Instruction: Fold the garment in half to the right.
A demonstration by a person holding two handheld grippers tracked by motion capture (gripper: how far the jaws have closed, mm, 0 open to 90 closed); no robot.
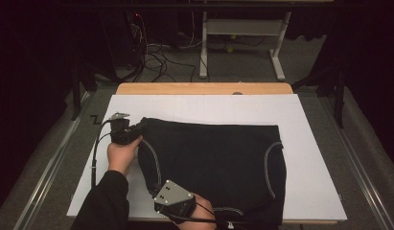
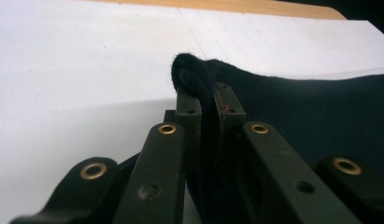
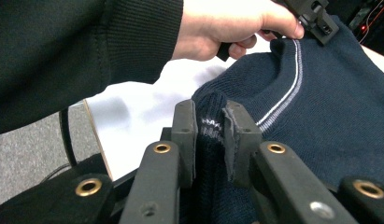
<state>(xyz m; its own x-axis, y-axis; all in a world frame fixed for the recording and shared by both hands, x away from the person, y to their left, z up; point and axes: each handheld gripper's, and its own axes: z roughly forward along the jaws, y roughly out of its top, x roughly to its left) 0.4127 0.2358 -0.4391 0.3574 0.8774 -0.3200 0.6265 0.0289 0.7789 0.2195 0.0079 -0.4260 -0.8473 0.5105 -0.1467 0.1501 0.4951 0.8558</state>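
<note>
Dark knit garment (image 1: 218, 163) spread on white board (image 1: 309, 143), toward near edge. Left gripper (image 2: 206, 100) pinching garment's far-left corner; right gripper (image 3: 212, 122) clamped on hem at near-left corner.

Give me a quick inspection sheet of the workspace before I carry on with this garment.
Surface: white board on a wooden table, flat and bare around the garment.
Job's things: dark knit garment with pale striped trim, lying mostly flat, left edge raised.
Clutter: nothing seen on the board.
Grippers: left claw shut on the garment's far left corner; right claw shut on its near left edge.
Cables: left claw's black cable loops off the board's left side; loose wires on the floor beyond.
Surroundings: dark room, white desk frame behind the table.
</note>
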